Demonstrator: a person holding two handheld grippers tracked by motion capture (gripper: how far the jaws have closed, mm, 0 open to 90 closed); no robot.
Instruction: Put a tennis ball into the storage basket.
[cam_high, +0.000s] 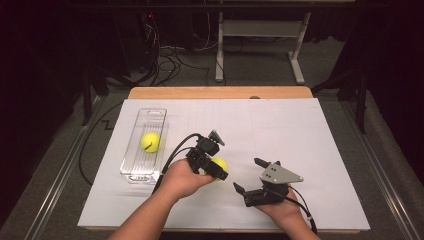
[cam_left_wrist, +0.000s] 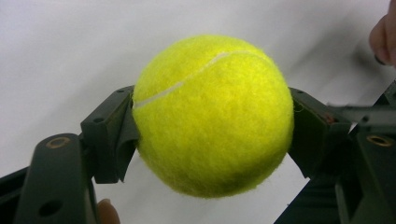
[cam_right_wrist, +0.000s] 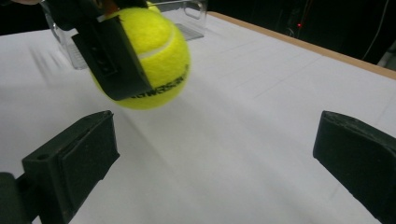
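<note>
My left gripper (cam_high: 214, 167) is shut on a yellow tennis ball (cam_high: 220, 164) just above the white table cover, near the middle front. In the left gripper view the ball (cam_left_wrist: 212, 114) sits squeezed between both black pads. My right gripper (cam_high: 248, 175) stands open to the right of that ball, with nothing between its fingers. In the right gripper view its own wide-apart jaws frame bare cover, and the held ball (cam_right_wrist: 161, 56) hangs ahead at upper left with a left gripper pad (cam_right_wrist: 112, 51) pressed on it. A second tennis ball (cam_high: 150, 141) lies in a clear plastic tray (cam_high: 134, 165).
The clear tray (cam_right_wrist: 192, 18) stands lengthwise on the left part of the white cover (cam_high: 280, 130). A wooden table edge (cam_high: 220, 92) runs along the back. Cables and a desk frame (cam_high: 260, 45) sit on the floor beyond.
</note>
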